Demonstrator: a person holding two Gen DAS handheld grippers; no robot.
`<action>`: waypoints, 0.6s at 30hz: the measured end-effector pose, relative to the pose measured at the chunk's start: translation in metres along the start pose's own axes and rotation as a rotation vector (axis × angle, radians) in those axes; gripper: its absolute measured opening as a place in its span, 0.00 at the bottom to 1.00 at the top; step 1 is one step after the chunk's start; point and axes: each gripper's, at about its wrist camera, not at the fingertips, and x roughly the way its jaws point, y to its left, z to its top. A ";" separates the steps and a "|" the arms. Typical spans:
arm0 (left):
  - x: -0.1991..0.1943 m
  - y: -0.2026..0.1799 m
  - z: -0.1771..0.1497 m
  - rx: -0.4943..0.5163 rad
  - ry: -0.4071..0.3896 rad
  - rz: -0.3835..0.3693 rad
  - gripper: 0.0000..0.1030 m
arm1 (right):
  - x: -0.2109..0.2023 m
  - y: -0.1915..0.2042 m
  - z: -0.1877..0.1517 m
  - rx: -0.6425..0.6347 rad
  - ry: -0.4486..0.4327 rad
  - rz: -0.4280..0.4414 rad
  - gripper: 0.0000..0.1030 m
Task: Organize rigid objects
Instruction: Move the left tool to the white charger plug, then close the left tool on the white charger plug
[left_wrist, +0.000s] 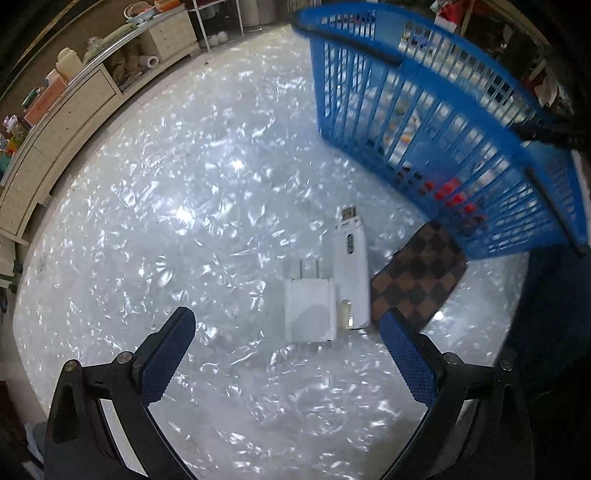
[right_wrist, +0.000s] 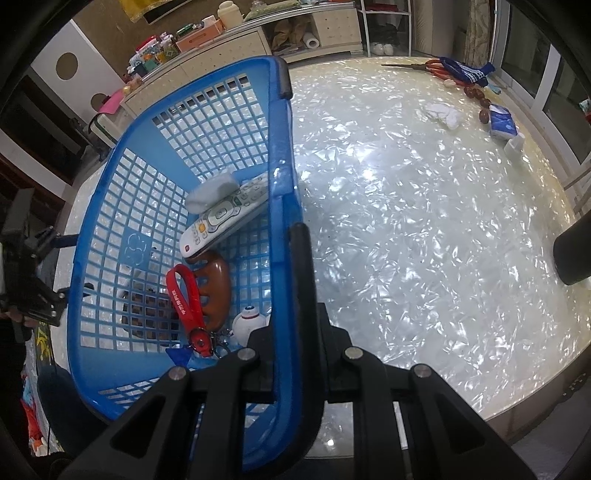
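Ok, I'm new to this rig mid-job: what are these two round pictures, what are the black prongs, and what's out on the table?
Each picture comes from a fisheye camera on a hand-held two-finger tool, looking along its fingers. No robot arm: a person carries one tool in each hand.

Left wrist view: the left tool hangs open over the shiny table, holding nothing. Ahead lie a white charger, a white stick-shaped gadget and a brown checkered case, beside the blue basket.

Right wrist view: the right tool is shut on the basket's rim. Inside are a remote control, a red strap and other small items.
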 end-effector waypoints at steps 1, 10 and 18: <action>0.004 0.001 0.000 0.002 0.004 0.009 0.98 | 0.000 0.000 0.000 -0.002 0.002 -0.004 0.14; 0.034 0.006 0.006 0.029 0.023 0.017 0.97 | 0.003 0.000 0.002 -0.004 0.014 -0.012 0.14; 0.041 0.012 0.006 0.046 0.040 -0.014 0.83 | 0.003 -0.001 0.001 -0.002 0.015 -0.017 0.14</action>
